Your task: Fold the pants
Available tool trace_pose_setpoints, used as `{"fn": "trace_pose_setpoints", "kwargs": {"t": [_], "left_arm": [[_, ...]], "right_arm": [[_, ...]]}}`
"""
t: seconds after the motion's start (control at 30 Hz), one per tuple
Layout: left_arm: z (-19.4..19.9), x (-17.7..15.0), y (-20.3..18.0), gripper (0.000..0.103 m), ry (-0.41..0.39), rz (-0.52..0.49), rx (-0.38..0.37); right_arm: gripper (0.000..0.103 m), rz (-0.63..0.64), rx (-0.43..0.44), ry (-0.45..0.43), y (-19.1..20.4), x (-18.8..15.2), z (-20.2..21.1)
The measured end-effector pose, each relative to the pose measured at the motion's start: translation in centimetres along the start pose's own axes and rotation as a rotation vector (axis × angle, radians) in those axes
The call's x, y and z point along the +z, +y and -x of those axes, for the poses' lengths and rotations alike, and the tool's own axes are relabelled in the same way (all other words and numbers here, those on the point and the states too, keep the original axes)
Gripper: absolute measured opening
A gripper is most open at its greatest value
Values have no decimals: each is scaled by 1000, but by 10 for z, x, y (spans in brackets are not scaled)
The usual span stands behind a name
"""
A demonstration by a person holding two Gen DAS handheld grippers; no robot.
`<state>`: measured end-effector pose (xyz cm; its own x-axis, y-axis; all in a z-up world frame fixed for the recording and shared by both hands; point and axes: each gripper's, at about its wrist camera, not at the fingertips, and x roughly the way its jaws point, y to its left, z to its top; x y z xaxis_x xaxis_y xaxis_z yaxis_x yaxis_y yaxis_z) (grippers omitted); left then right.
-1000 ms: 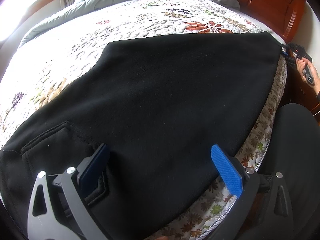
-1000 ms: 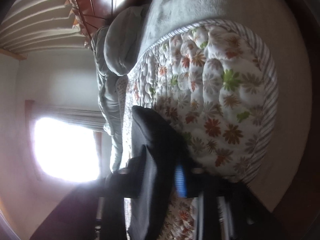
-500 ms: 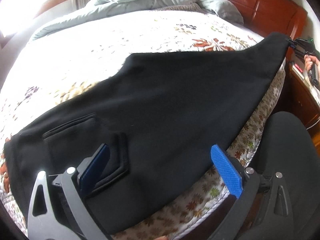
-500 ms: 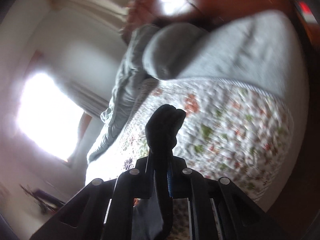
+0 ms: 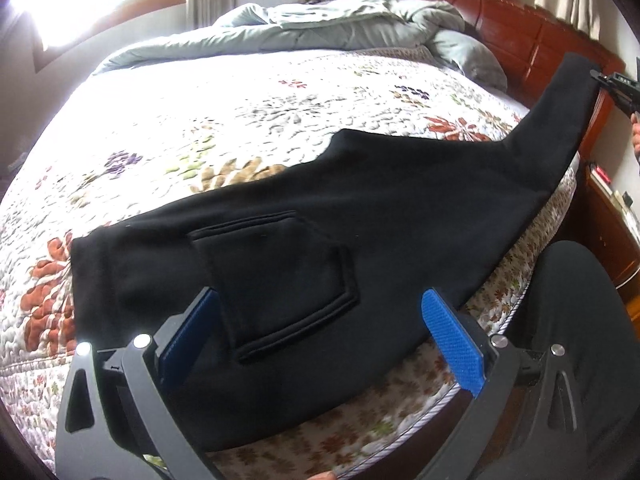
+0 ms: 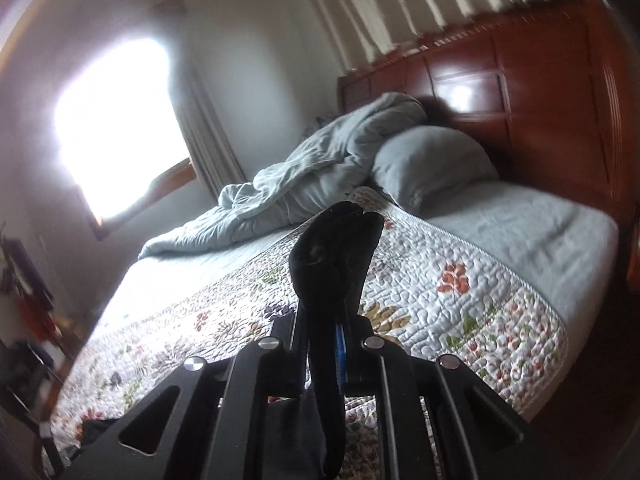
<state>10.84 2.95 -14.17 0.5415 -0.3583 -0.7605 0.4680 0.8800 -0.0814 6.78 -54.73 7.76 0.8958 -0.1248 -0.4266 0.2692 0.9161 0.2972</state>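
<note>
Left wrist view: my left gripper (image 5: 320,332) sits at the bottom of the frame with its blue pads (image 5: 454,340) spread wide apart, holding nothing. Between and beyond them lie the black pants (image 5: 360,216), stretched across the near edge of the flowered quilt (image 5: 224,128), from the lower left up to the upper right. A stitched back pocket (image 5: 276,280) shows just ahead of my left pad, in the lower middle of the frame. The far end of the pants rises off the bed toward the upper right corner, where my right gripper (image 5: 618,90) has it by the hem, in front of the red wooden headboard (image 5: 516,32). A rumpled grey duvet (image 5: 320,24) and a grey pillow (image 5: 468,56) lie along the top of the frame.

Right wrist view: my right gripper (image 6: 326,344) fills the bottom middle of the frame, its fingers pressed together on a bunch of the black pants (image 6: 332,256), which sticks up above the tips in the centre. A sliver of blue pad shows against the cloth. Behind it the quilt (image 6: 440,288) spreads across the middle, the duvet (image 6: 312,176) and pillow (image 6: 432,164) lie beyond, the headboard (image 6: 540,92) stands at the upper right, and a bright window (image 6: 116,128) glares at the upper left.
</note>
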Motion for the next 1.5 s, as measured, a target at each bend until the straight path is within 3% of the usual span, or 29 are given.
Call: {"fn": "trace_pose_setpoints", "kwargs": {"t": [0.4,0.9,1.5], "left_arm": [[12,-11,28,100,-49,104,-40],[13,-13,32,100,-67,111,-71],[9,-14,30,100,-49,105,-85]], "right_arm": [[11,332,-70,-11,126,-18,-8],[11,661,-64,32,230,-77,-32],[11,824,1,127,280,-136,-65]]}}
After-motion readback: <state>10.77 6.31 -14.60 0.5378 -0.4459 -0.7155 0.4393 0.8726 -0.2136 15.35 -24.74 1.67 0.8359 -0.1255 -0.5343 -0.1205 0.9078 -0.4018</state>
